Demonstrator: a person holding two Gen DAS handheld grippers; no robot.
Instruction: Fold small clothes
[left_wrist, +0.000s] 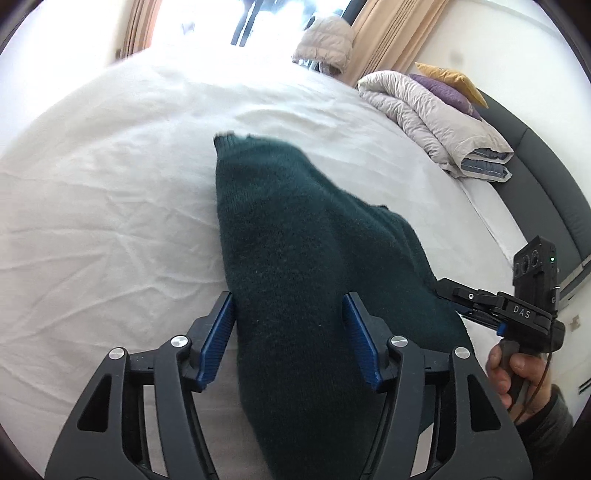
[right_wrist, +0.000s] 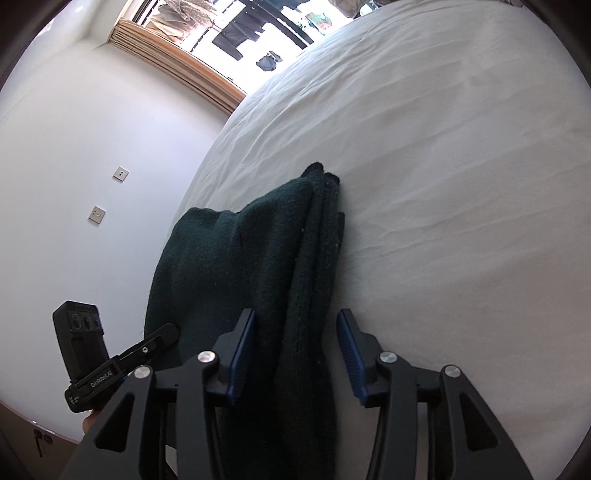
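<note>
Left wrist | folded duvet (left_wrist: 436, 122) beyond green sweater (left_wrist: 295, 240) | bed (left_wrist: 110, 221)

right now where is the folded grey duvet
In the left wrist view the folded grey duvet lies at the upper right, on the white bed by the dark headboard, with purple and yellow cushions behind it, beyond the green sweater.

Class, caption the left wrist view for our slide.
Open left hand-held gripper straddles a dark green sweater on a white bed.
</note>
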